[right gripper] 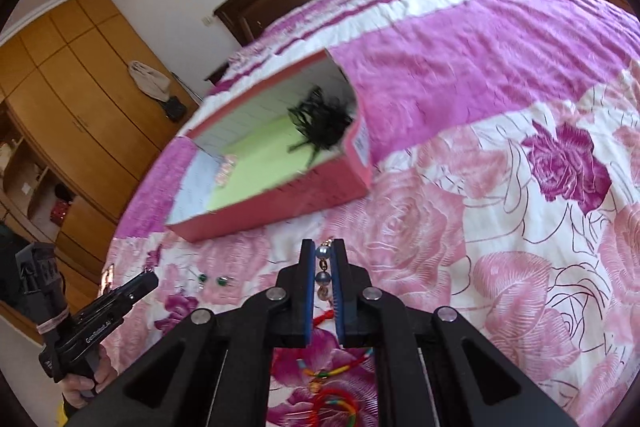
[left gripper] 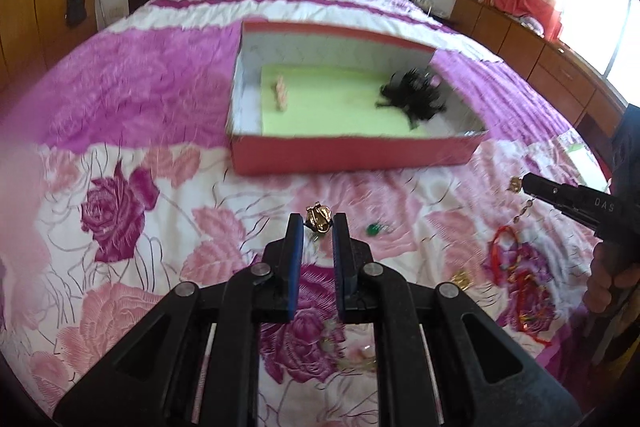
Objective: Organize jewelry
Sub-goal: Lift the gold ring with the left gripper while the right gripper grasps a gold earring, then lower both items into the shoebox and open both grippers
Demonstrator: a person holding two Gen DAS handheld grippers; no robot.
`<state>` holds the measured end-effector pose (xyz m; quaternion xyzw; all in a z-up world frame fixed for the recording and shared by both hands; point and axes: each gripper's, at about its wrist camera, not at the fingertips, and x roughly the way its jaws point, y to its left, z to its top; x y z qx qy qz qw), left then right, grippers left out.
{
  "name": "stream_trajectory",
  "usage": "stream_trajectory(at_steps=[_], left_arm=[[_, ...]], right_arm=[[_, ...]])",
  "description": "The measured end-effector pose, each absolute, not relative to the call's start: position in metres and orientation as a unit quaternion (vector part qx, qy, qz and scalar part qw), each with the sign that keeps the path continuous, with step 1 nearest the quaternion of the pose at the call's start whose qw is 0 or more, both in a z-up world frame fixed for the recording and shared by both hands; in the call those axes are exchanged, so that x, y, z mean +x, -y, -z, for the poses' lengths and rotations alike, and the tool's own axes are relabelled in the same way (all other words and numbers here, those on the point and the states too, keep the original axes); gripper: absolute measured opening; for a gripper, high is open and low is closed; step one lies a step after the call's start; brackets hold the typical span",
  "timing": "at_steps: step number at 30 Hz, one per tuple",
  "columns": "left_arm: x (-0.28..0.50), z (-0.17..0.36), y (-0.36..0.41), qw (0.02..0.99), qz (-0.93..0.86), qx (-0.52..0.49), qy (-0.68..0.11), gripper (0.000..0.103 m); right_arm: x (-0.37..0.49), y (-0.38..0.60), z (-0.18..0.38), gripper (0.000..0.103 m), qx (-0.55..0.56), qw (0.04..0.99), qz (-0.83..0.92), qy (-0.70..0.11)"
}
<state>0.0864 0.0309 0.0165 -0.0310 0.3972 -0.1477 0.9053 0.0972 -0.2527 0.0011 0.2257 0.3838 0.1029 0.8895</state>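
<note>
Between your left gripper (left gripper: 317,223) jaws sits a small gold brooch (left gripper: 319,218), pinched right at the tips, with a gap showing between the pads behind it. You're holding by very little metal, so keep the squeeze steady and travel level toward the red box (left gripper: 352,151) straight ahead of the jaws — tip the fingers down only once you're over the green lining (left gripper: 332,107). Aim for bare lining between the pink beads (left gripper: 281,94) and the black feathery piece (left gripper: 416,91). Your left gripper points forward and slightly down, low over the bedspread (left gripper: 120,115); a green bead (left gripper: 373,229) lies just right of the jaws.

From the right wrist view, your right gripper (right gripper: 324,263) is closed on a beaded chain (right gripper: 323,269), the beads stacked along the gap and the tail dangling below. Lift before you move — red cords (right gripper: 332,401) lie under the jaws and could snag. This gripper is rolled, the box (right gripper: 280,203) ahead and left.
</note>
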Motion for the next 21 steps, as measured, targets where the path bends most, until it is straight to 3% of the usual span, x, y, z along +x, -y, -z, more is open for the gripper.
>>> stream_trajectory(at_steps=[21], left_arm=[[0.096, -0.054, -0.016, 0.947, 0.133, -0.019, -0.291, 0.006]], right_arm=[[0.102, 0.217, -0.048, 0.009, 0.159, 0.939, -0.116, -0.281]])
